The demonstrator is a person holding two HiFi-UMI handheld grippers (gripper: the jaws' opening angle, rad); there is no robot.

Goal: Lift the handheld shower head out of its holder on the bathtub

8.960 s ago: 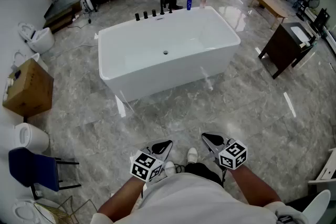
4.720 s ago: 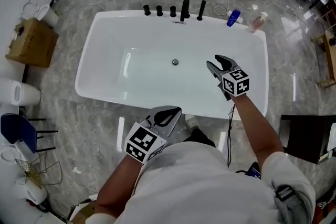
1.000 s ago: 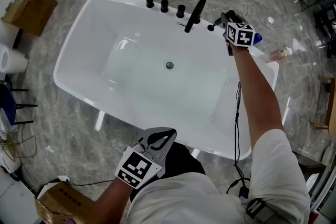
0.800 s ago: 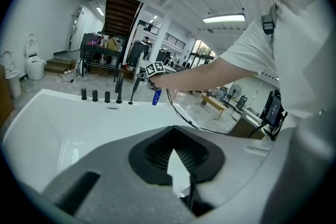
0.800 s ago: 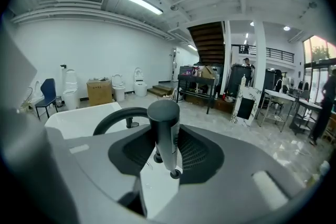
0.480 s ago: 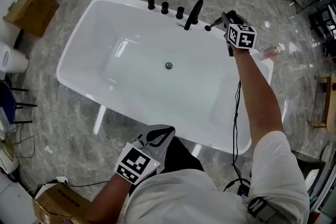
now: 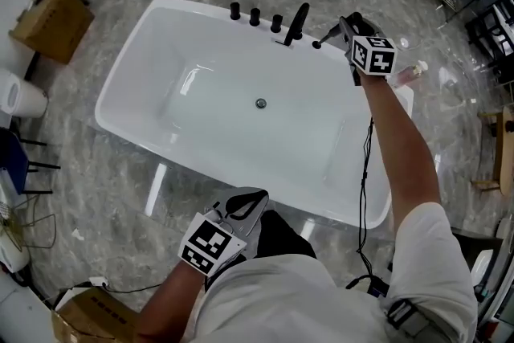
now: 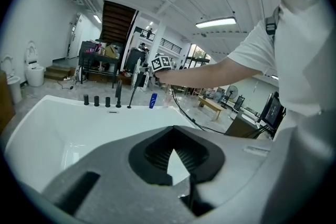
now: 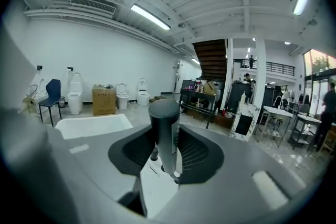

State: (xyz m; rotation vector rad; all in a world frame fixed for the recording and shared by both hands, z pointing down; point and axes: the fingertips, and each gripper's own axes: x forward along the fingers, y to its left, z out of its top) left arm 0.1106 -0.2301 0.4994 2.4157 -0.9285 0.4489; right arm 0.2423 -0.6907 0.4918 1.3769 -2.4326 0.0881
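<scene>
A white bathtub (image 7: 128, 124) fills the middle of the head view, with black knobs (image 7: 254, 15) and a black spout (image 7: 297, 22) on its far rim. My right gripper (image 7: 347, 22) is above that rim, right of the spout, shut on the dark handheld shower head (image 7: 328, 36). In the right gripper view the cylindrical shower head (image 9: 164, 128) stands upright between the pads of the right gripper (image 9: 165, 136). My left gripper (image 7: 255, 197) stays close to my body at the tub's near side. The left gripper (image 8: 173, 131) holds nothing and its fingertips meet.
A pink bottle (image 7: 408, 74) lies on the tub's right corner. A cardboard box (image 7: 50, 22) and a blue chair (image 7: 8, 165) are at the left. A black cable (image 7: 365, 173) hangs along my right arm. Marble floor surrounds the tub.
My right gripper has risen above the far rim with the shower head in it. The left gripper has shifted slightly by my body.
</scene>
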